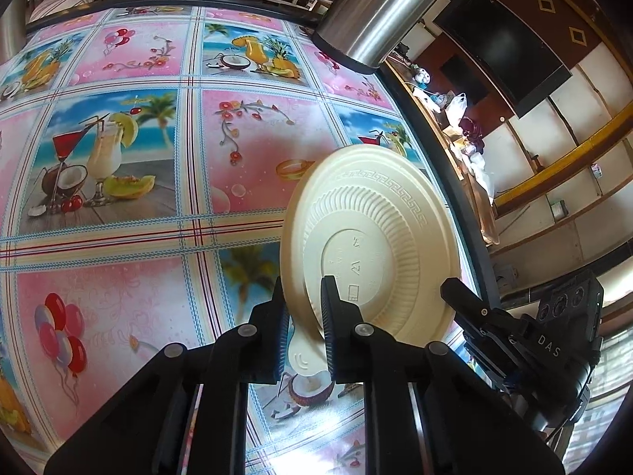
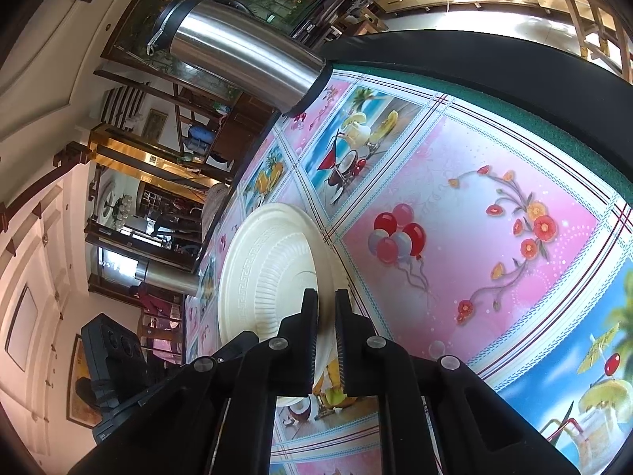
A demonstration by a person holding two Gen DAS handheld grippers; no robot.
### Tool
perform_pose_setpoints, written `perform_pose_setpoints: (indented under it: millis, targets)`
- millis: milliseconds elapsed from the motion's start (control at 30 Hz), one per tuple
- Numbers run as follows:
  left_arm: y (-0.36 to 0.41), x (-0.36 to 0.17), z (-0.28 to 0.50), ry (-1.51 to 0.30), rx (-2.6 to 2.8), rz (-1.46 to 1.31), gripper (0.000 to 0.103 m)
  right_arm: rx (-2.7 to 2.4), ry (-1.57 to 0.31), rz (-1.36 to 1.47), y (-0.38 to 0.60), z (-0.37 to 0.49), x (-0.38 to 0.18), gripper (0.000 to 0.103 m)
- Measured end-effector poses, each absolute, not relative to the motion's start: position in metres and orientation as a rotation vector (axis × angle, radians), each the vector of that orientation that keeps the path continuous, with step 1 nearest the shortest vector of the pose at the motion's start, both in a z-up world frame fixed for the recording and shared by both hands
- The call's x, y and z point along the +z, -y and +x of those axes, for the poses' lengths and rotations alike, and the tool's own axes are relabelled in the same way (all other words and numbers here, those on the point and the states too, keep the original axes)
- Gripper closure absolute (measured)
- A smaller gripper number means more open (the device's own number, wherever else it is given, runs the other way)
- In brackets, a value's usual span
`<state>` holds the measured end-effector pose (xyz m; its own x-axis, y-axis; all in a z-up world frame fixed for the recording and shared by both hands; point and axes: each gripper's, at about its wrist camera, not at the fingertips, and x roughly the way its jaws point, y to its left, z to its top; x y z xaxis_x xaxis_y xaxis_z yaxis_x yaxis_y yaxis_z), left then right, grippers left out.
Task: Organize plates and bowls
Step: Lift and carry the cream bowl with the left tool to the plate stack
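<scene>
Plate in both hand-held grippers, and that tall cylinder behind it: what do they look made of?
Plate: probably moulded plastic or pressed pulp, cream, matte; embossed ribs, key-pattern border and stamped marks on its underside. Cylinder: brushed stainless steel with a black base band; streaky reflections along its side.

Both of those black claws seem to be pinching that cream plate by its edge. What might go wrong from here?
Two risks, as I judge them. The left gripper and right gripper both clamp the thin plate at its rim, so pulling unevenly could bend or crack it. It is held tilted, upside down, near the edge of the table, so a slip might send it to the floor.
</scene>
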<state>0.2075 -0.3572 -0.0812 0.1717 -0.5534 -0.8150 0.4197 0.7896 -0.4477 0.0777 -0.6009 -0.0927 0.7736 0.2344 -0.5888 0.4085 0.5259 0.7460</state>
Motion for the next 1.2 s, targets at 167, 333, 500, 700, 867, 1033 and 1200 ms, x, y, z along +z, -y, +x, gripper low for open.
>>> perform_pose_setpoints:
  millis: [167,333,500,700,867,1033,1200]
  targets:
    - [0.36,-0.084,0.206,-1.231,-0.683,-0.116,0.09,-0.107,-0.705,1.069,0.604,0.072,-0.095,0.094]
    - [0.362,-0.081,0.195,-1.212,-0.649,-0.067,0.09,-0.091,-0.702,1.115,0.605,0.067,-0.096,0.094]
    - [0.351,-0.08,0.178,-1.167,-0.601,-0.014,0.088,-0.081,-0.717,1.14,0.599,0.064,-0.097,0.093]
    - [0.317,-0.074,0.153,-1.116,-0.534,0.036,0.087,-0.053,-0.751,1.128,0.573,0.058,-0.099,0.093]
    - [0.27,-0.07,0.127,-1.078,-0.465,0.064,0.086,0.01,-0.785,1.12,0.536,0.051,-0.105,0.093]
    - [0.223,-0.064,0.1,-1.036,-0.394,0.099,0.086,0.088,-0.83,1.085,0.487,0.047,-0.109,0.093]
    - [0.187,-0.06,0.074,-0.993,-0.341,0.127,0.085,0.151,-0.876,1.042,0.44,0.043,-0.113,0.093]
